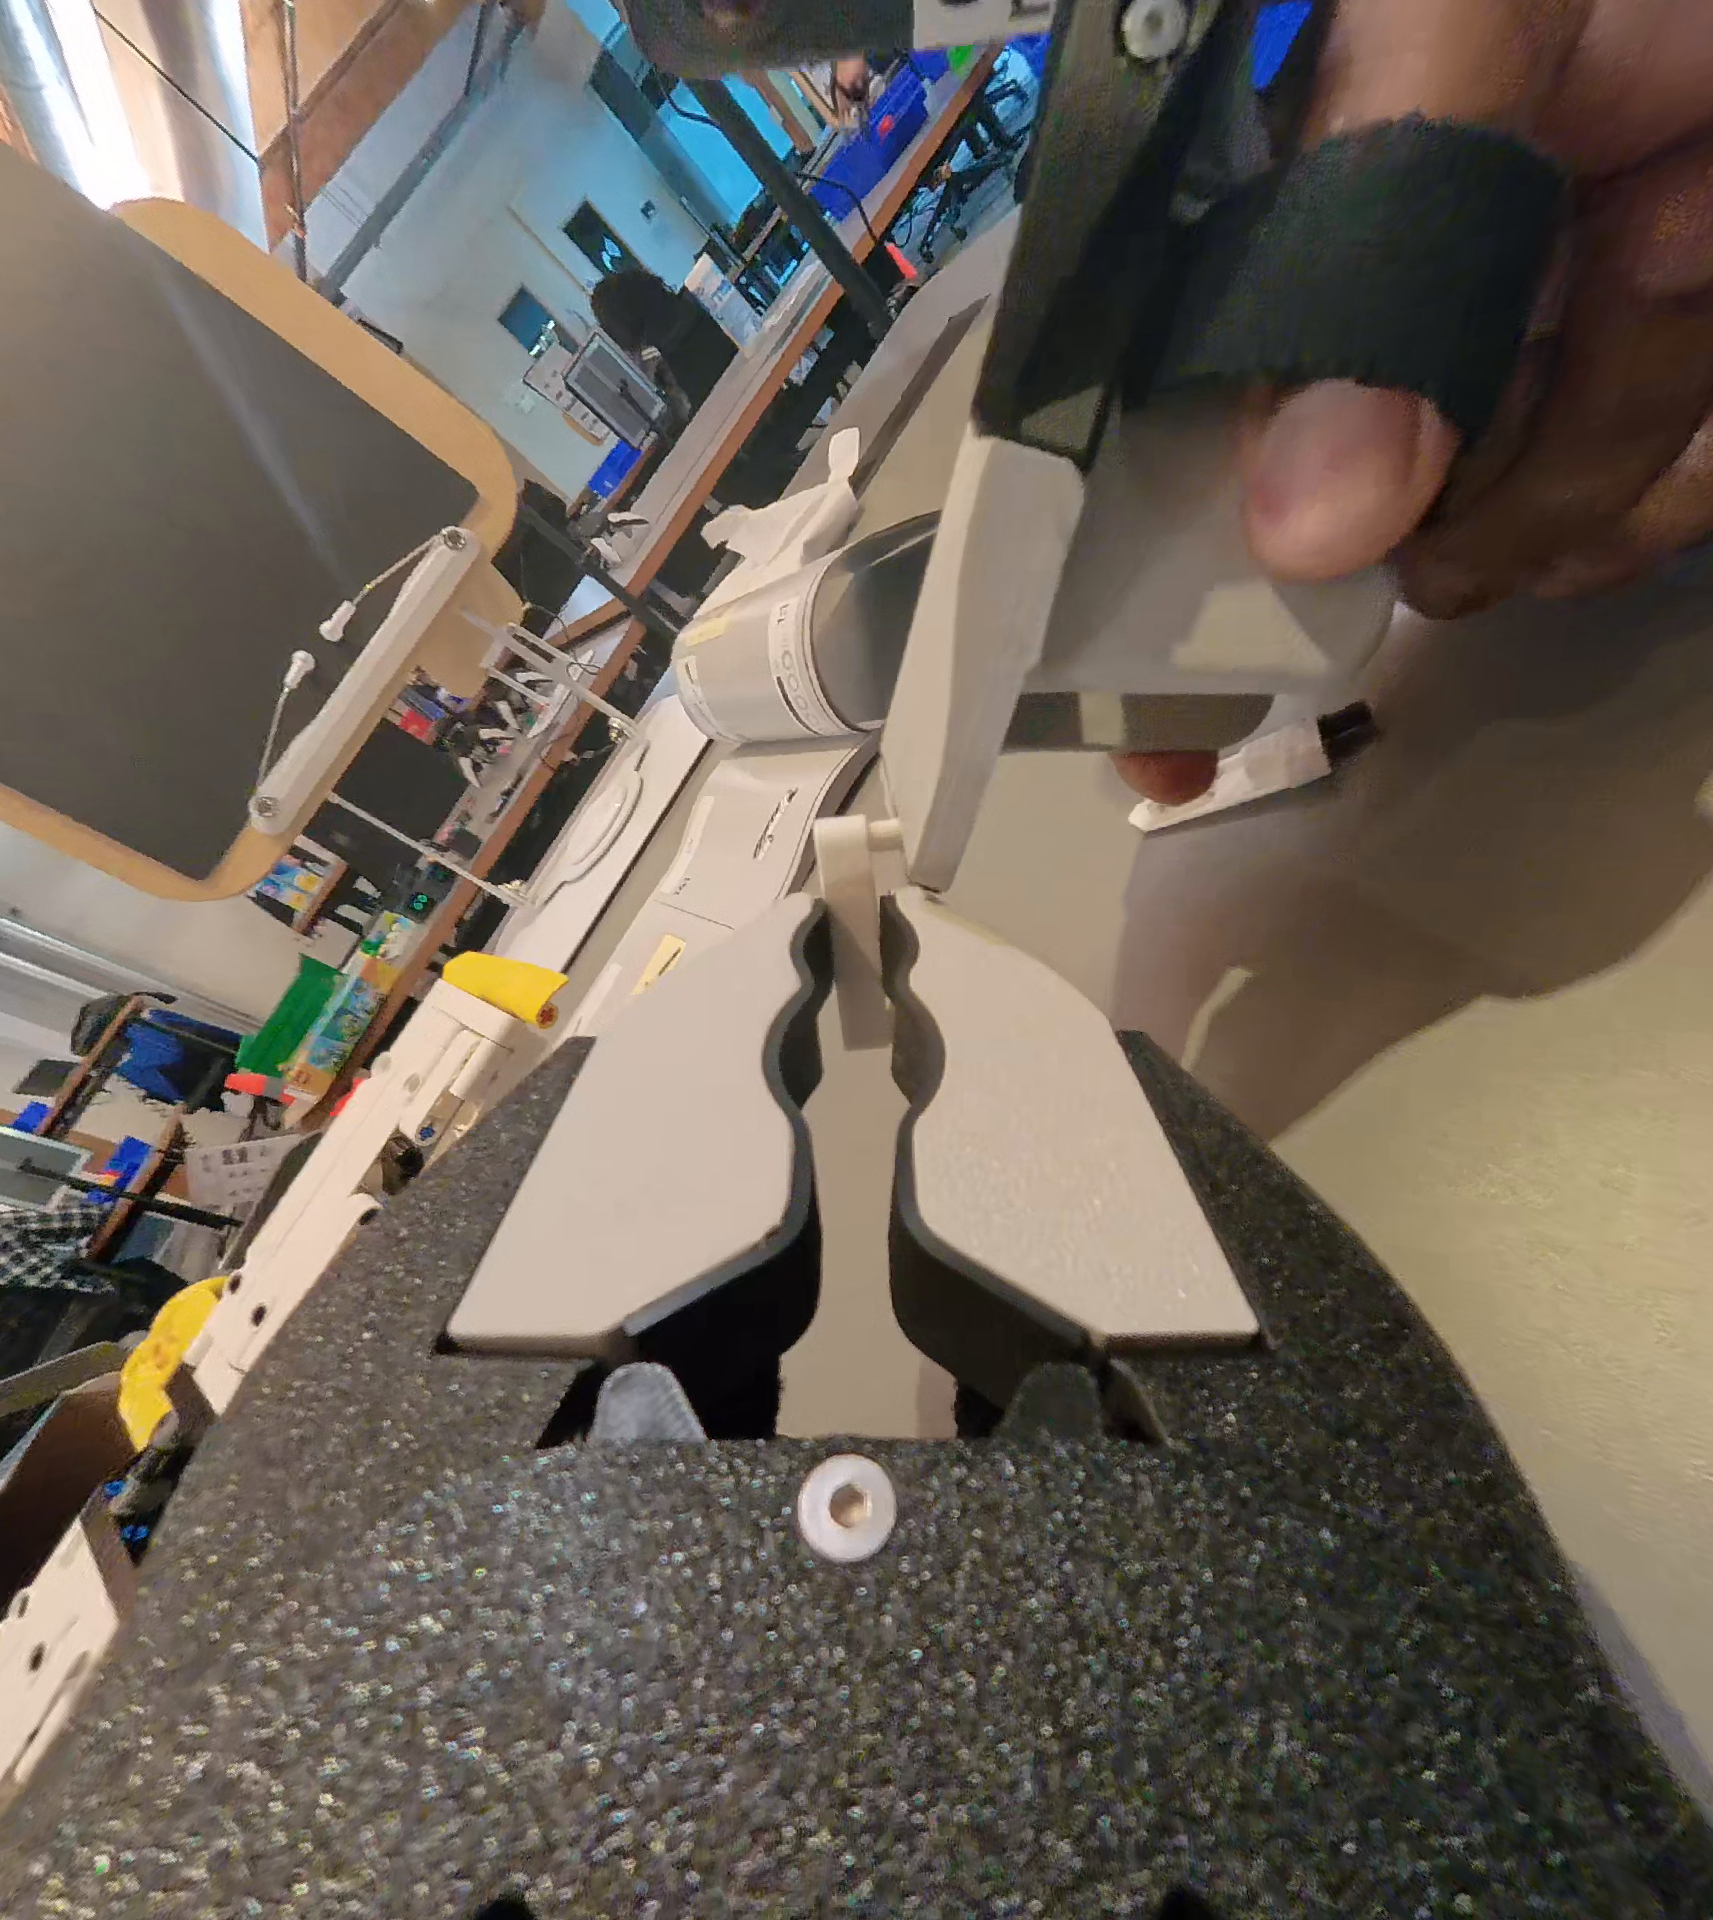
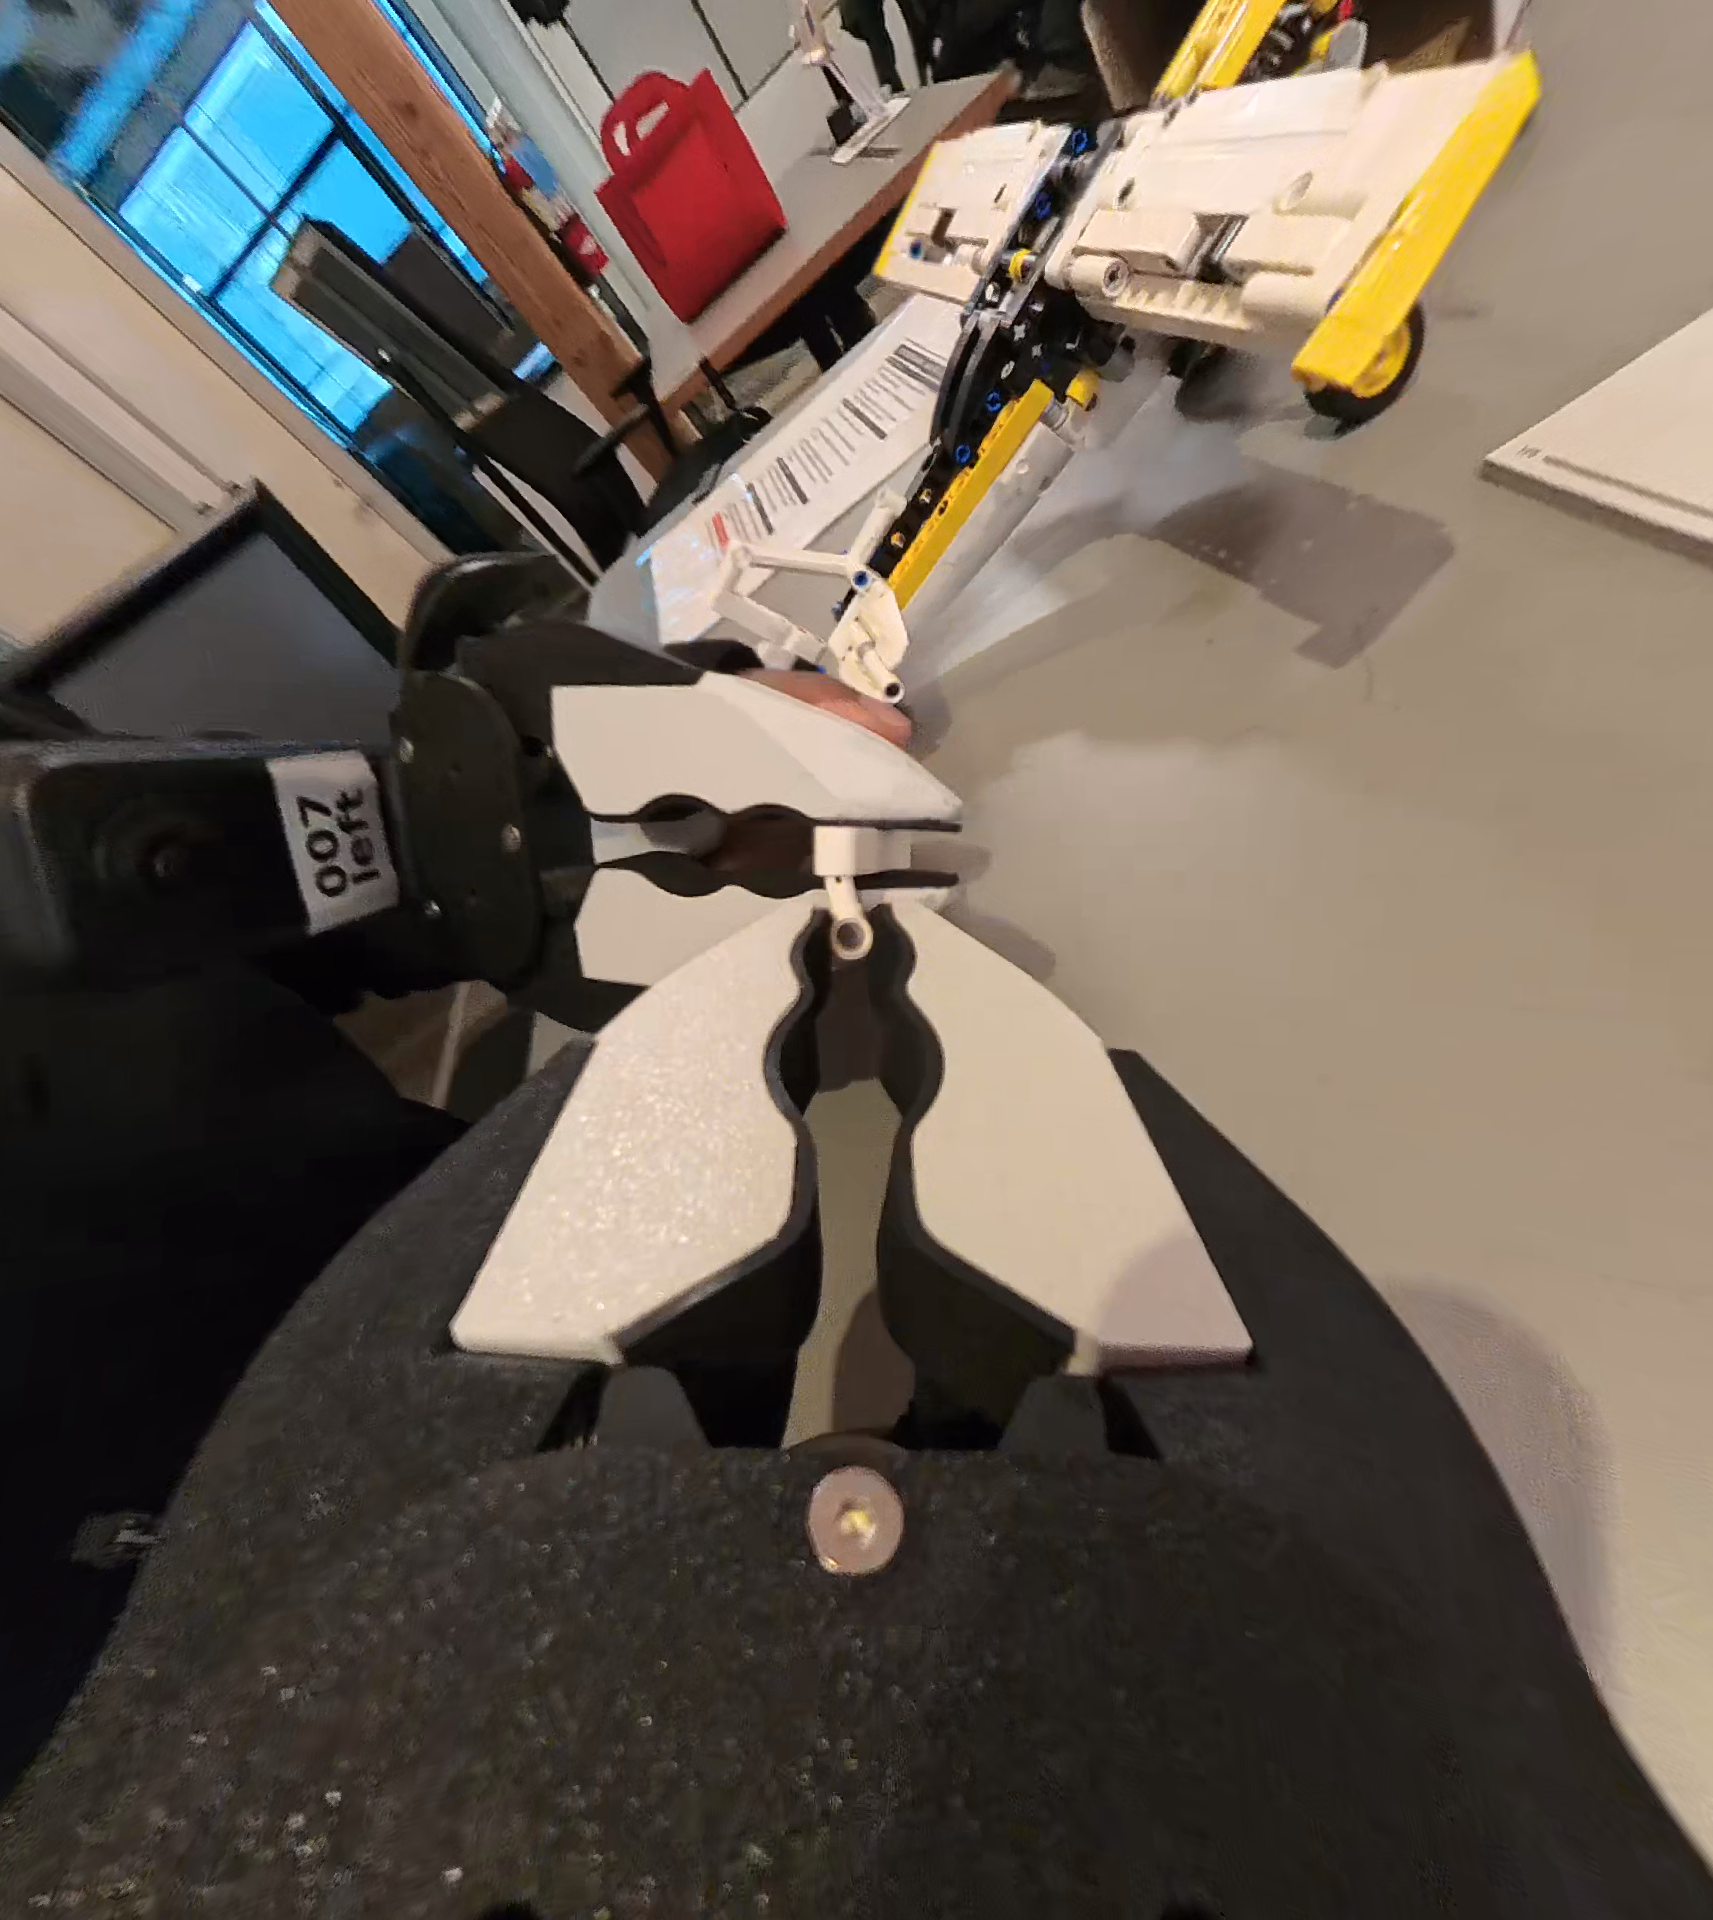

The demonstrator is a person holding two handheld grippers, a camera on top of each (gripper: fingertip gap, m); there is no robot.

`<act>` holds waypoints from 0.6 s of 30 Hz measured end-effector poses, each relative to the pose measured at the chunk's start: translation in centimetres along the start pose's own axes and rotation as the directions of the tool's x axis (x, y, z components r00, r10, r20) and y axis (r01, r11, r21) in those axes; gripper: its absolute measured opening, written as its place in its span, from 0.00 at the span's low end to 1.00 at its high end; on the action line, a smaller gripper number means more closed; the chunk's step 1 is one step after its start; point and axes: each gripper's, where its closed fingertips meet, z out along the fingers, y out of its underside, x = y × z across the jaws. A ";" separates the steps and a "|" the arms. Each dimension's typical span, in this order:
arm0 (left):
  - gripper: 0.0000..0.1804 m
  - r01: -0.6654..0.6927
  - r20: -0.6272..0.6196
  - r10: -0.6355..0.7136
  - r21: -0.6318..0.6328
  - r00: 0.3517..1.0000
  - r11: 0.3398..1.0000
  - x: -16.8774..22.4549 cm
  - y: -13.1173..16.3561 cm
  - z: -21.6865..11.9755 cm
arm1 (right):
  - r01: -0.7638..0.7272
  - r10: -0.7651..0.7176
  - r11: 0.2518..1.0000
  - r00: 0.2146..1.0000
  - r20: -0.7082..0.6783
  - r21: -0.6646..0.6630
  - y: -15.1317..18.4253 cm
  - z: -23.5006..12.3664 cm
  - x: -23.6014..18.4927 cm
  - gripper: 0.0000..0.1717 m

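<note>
Left gripper (image 1: 857,940) fingers clamped on small white toy-brick beam (image 1: 854,925), pin end at 12 o'clock entering right gripper (image 2: 857,940) fingers, closed about white pin (image 2: 847,935); yellow-white brick model (image 2: 1195,239) on tabletop (image 2: 1351,935) at 1 o'clock.

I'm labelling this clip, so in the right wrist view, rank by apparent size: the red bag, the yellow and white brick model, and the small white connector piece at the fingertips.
1. Yellow and white brick model
2. Red bag, though it stands farther back, so its true size is unsure
3. Small white connector piece, smallest despite being nearest

A white label (image 2: 338,844) with black print sits on the left gripper (image 2: 893,854).
</note>
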 end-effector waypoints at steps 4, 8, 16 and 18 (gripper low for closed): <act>0.05 -0.034 0.035 0.035 -0.020 0.999 0.999 -0.2 0.2 0.1 | -0.058 0.058 0.998 0.998 0.025 0.014 0.0 0.0 0.0 0.04; 0.05 -0.023 0.016 0.023 -0.012 1.000 1.000 0.0 0.2 0.1 | -0.067 0.066 0.998 0.997 0.035 0.020 0.0 0.1 0.0 0.04; 0.05 0.006 -0.004 -0.006 -0.054 1.000 0.999 0.2 0.6 0.6 | 0.201 -0.205 0.979 0.964 -0.169 -0.037 -0.1 0.1 0.8 0.04; 0.05 0.095 -0.035 -0.098 -0.070 0.995 0.993 0.3 0.6 0.9 | 0.266 -0.268 0.963 0.941 -0.207 -0.038 -0.4 0.0 1.1 0.04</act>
